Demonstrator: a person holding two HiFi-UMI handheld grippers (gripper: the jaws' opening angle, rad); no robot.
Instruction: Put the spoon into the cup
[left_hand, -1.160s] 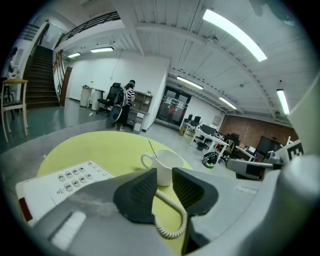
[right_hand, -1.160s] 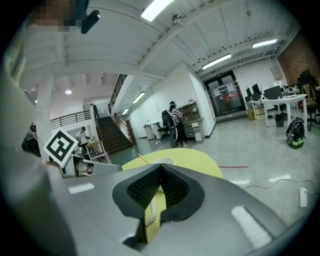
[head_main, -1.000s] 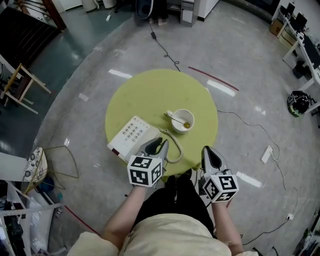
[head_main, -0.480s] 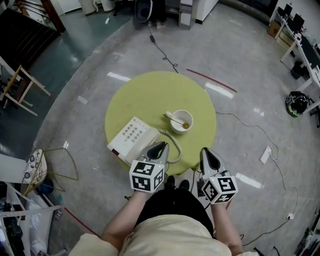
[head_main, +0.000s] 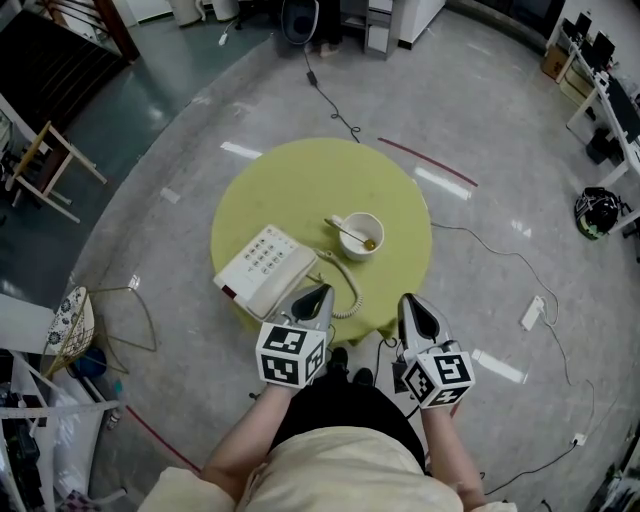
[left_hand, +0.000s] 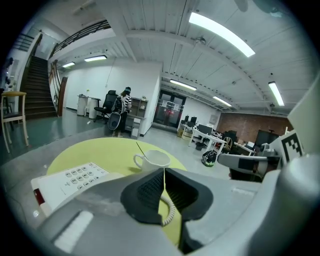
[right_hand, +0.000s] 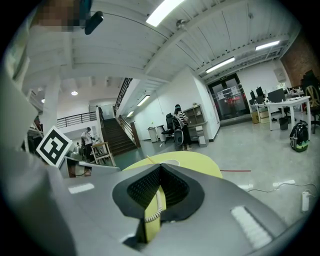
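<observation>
Since a second ago the left gripper (head_main: 321, 291) has drawn its jaws together; they have just been closing and now meet with nothing between them. Its marker cube has also slid slightly back from the tabletop (head_main: 300, 185) edge. The right gripper (head_main: 409, 301) hangs beside it, jaws likewise together and empty. No readable writing shows: the keys of the white telephone (head_main: 265, 270) are too small to read, and the cubes carry only black-and-white square patterns. The white cup (head_main: 361, 237) stands right of the telephone with the spoon (head_main: 345, 230) already in it, handle leaning out over the rim, a yellowish spot at the bottom. The coiled cord (head_main: 347, 296) runs partly behind the left jaws. In the right gripper view the cup is mostly hidden.
</observation>
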